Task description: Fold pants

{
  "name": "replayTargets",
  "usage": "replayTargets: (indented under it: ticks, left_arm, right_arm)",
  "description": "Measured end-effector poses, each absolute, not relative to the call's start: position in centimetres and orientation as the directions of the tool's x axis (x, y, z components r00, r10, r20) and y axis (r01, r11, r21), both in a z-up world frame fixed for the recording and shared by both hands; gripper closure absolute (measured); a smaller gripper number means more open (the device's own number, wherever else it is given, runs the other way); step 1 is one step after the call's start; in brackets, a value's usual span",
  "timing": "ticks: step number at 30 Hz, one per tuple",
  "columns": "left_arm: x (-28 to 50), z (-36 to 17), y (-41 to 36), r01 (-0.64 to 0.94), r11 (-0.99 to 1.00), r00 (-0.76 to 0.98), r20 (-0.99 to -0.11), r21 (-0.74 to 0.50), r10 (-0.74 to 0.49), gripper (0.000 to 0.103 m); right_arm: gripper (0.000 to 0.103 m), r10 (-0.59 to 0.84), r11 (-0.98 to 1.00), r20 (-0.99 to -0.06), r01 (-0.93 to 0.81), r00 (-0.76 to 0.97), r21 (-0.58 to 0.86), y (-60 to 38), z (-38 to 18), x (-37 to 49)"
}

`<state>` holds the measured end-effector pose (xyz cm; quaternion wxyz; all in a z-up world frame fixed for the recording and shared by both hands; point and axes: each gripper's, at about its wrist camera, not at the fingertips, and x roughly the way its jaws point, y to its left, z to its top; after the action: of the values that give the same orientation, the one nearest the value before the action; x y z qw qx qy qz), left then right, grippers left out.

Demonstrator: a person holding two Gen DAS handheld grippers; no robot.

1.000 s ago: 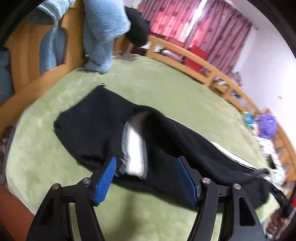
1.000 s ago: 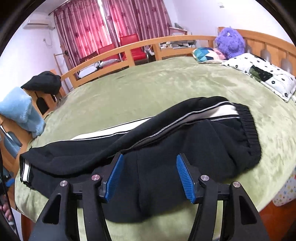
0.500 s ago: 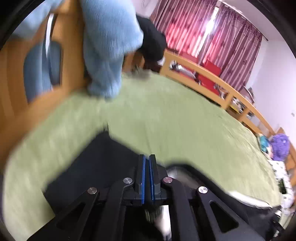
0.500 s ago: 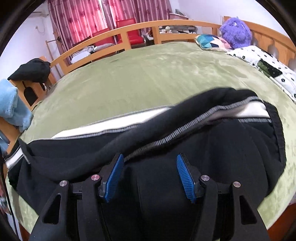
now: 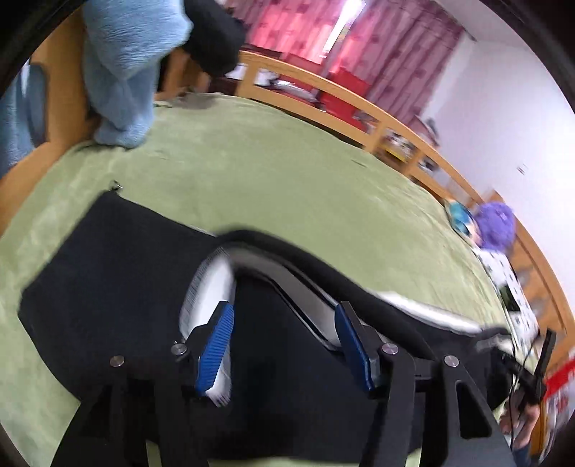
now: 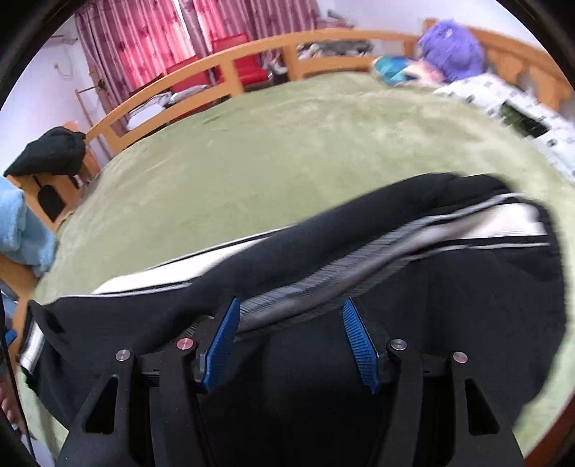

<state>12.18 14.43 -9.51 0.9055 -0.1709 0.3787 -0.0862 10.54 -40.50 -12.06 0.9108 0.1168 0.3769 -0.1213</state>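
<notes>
Black pants (image 5: 115,287) with a white side stripe lie lengthwise on the green bed cover (image 5: 269,179). My left gripper (image 5: 284,345) is open over the leg end, its blue pads either side of a raised fold with the white stripe. My right gripper (image 6: 291,341) is open over the waist end of the pants (image 6: 449,305), with the striped seam running between the fingers. Both views are blurred by motion.
A wooden rail (image 6: 222,68) rings the bed. A light blue towel (image 5: 129,61) and a black garment (image 6: 54,151) hang at the leg end. A purple plush toy (image 6: 449,50) and patterned pillows (image 6: 521,107) lie by the waist end. Red curtains (image 6: 161,32) are behind.
My left gripper was shut half a second ago and now stands open over the leg fold. My right gripper stayed open and moved lower and closer onto the pants.
</notes>
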Motion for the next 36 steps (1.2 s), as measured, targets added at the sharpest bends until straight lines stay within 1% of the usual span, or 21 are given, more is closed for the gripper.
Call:
replayTargets:
  ticks: [1,3,5,7,10,13,16,17,20,21,22,23,24,27,30,31,32,33,34,35,36]
  left_arm:
    - [11.5,-9.9,13.9,0.031,0.930,0.690,-0.665,-0.366,-0.285,0.045]
    - [10.3,-10.9,12.8,0.025,0.928,0.677,-0.677,-0.371,-0.289,0.045]
    - [9.2,-12.1,12.1,0.013,0.913,0.663,-0.680,-0.407,-0.313,0.044]
    - [8.6,-13.3,11.8,-0.004,0.898,0.640,-0.691,-0.440,-0.336,0.044]
    - [8.3,-14.6,11.0,-0.033,0.873,0.619,-0.696,-0.487,-0.365,0.044]
    - [8.4,-15.2,10.4,-0.055,0.874,0.611,-0.709,-0.483,-0.353,0.044]
    - [8.4,-15.0,10.5,-0.077,0.873,0.607,-0.718,-0.481,-0.341,0.044]
    - [8.3,-15.0,10.8,-0.094,0.875,0.606,-0.724,-0.476,-0.329,0.044]
    - [7.8,-14.9,11.4,-0.122,0.884,0.609,-0.737,-0.452,-0.293,0.044]
    - [7.3,-14.9,11.6,-0.129,0.887,0.612,-0.739,-0.443,-0.280,0.044]
    - [7.0,-14.9,11.9,-0.137,0.891,0.612,-0.744,-0.434,-0.268,0.044]
    - [6.7,-15.0,12.1,-0.151,0.895,0.608,-0.753,-0.420,-0.251,0.044]
    - [6.1,-15.3,12.3,-0.157,0.896,0.603,-0.758,-0.417,-0.247,0.044]
    - [5.0,-15.8,12.8,-0.156,0.888,0.613,-0.747,-0.433,-0.256,0.044]
    - [4.8,-16.2,13.1,-0.170,0.883,0.604,-0.755,-0.437,-0.257,0.044]
    - [4.8,-16.3,13.2,-0.175,0.879,0.598,-0.757,-0.443,-0.262,0.044]
    - [4.8,-16.3,13.4,-0.180,0.876,0.601,-0.755,-0.447,-0.262,0.044]
    - [4.7,-16.2,13.6,-0.195,0.875,0.605,-0.756,-0.444,-0.249,0.044]
    - [4.6,-16.2,13.8,-0.203,0.874,0.607,-0.757,-0.441,-0.241,0.044]
    - [4.5,-16.2,14.2,-0.211,0.872,0.613,-0.754,-0.442,-0.234,0.044]
    - [4.4,-16.2,14.3,-0.217,0.870,0.617,-0.753,-0.444,-0.230,0.044]
  right_arm:
    - [0.042,-0.183,0.938,-0.702,0.336,0.688,0.085,-41.6,-11.6,8.8]
    - [0.035,-0.260,0.918,-0.690,0.394,0.675,0.039,-43.7,-11.3,6.4]
    - [0.034,-0.308,0.879,-0.693,0.473,0.652,0.054,-46.8,-11.5,3.7]
    - [0.034,-0.276,0.834,-0.724,0.531,0.632,0.147,-49.8,-12.5,1.5]
    - [0.034,-0.161,0.787,-0.763,0.548,0.626,0.283,-52.6,-14.9,0.1]
    - [0.032,-0.112,0.768,-0.747,0.534,0.655,0.354,-52.9,-16.2,0.5]
    - [0.009,-0.079,0.746,-0.738,0.531,0.671,0.403,-52.8,-17.4,2.3]
    - [0.006,-0.091,0.738,-0.738,0.543,0.669,0.401,-52.7,-17.8,2.8]
    - [0.006,-0.165,0.746,-0.751,0.579,0.640,0.329,-51.8,-18.6,4.2]
    - [0.007,-0.174,0.752,-0.757,0.582,0.629,0.310,-51.7,-18.8,4.3]
    - [0.012,-0.174,0.760,-0.777,0.584,0.604,0.284,-51.3,-18.9,4.4]
    - [0.019,-0.158,0.767,-0.791,0.578,0.591,0.279,-51.2,-18.8,4.2]
    - [0.022,-0.131,0.772,-0.790,0.562,0.599,0.298,-50.9,-18.5,3.8]
    - [0.022,-0.052,0.744,-0.759,0.532,0.649,0.404,-50.9,-19.0,2.8]
    - [0.023,-0.058,0.730,-0.739,0.533,0.672,0.427,-51.2,-19.9,3.6]
    - [0.030,-0.075,0.728,-0.730,0.537,0.680,0.426,-51.1,-19.9,3.8]
    - [0.045,-0.092,0.734,-0.727,0.540,0.680,0.412,-51.0,-19.8,4.1]
    - [0.055,-0.101,0.742,-0.720,0.534,0.687,0.405,-51.0,-19.6,4.1]
    - [0.070,-0.094,0.747,-0.702,0.517,0.706,0.419,-51.1,-19.3,3.9]
    - [0.077,-0.087,0.745,-0.680,0.500,0.728,0.441,-51.4,-18.8,3.5]
    - [0.078,-0.090,0.741,-0.665,0.496,0.742,0.453,-51.9,-18.3,3.3]
